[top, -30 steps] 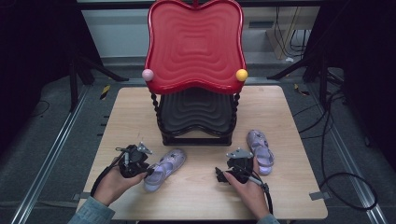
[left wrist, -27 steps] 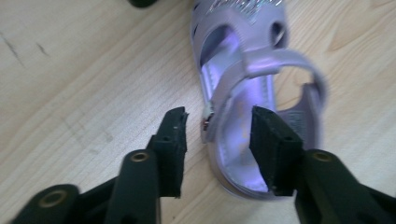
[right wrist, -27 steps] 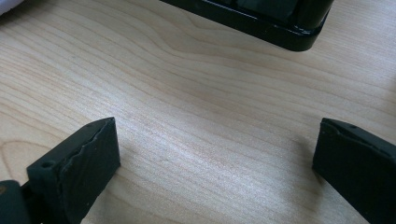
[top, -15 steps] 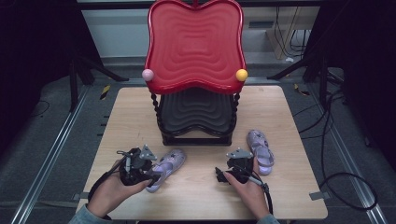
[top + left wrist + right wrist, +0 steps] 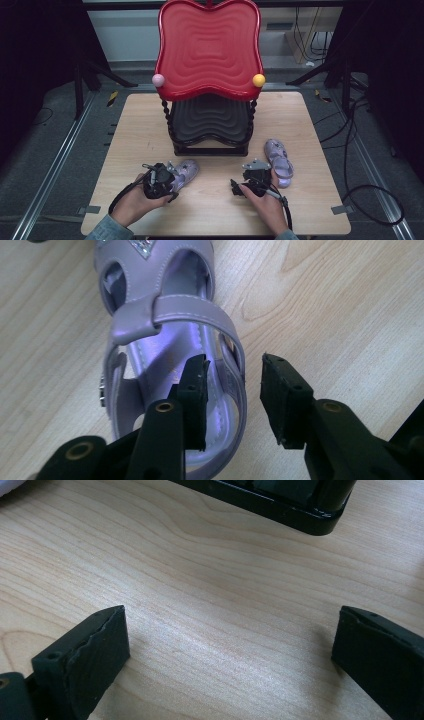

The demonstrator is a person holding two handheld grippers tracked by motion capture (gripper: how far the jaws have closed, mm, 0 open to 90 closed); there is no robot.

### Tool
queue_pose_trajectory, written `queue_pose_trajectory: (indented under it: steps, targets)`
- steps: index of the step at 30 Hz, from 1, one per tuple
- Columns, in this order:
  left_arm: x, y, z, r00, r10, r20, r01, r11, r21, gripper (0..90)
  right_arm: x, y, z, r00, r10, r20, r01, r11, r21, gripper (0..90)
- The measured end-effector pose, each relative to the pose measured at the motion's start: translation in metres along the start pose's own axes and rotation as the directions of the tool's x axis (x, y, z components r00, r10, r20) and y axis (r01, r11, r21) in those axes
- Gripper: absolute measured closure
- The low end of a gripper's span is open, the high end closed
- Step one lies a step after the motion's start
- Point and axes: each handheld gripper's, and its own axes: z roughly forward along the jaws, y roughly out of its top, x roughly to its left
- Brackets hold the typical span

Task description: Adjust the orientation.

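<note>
sandal (image 5: 165, 335): light, soft plastic, on table (image 5: 210, 210) before rack (image 5: 210, 120)
grab point: heel-side rim
left gripper (image 5: 232, 395): jaws just closing, straddling rim, not yet pinching
right gripper (image 5: 225, 655): wide apart, nothing between

- My left gripper (image 5: 167, 180) covers the heel of the near sandal (image 5: 184, 171) in the high view.
- My left gripper view crops that sandal's toe.
- The black stand (image 5: 280, 500) is cropped in my right gripper view.

Wooden table (image 5: 150, 130), dark grey floor (image 5: 45, 165)
</note>
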Motion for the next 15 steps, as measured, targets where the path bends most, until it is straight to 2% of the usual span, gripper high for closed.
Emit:
queue_pose_trajectory:
  steps: [8,15]
  targets:
    - [0.0,0.002,0.009,0.9997,-0.003,0.025,0.003,0.9997,0.022,74.6,0.0,0.0,0.0,1.0,0.001,-0.003,-0.001,1.0,0.0,2.4]
    - [0.003,0.001,0.011,0.9996,-0.016,0.023,0.016,0.9995,0.026,80.9,0.0,0.0,0.0,1.0,-0.002,-0.003,0.002,1.0,-0.001,2.4]
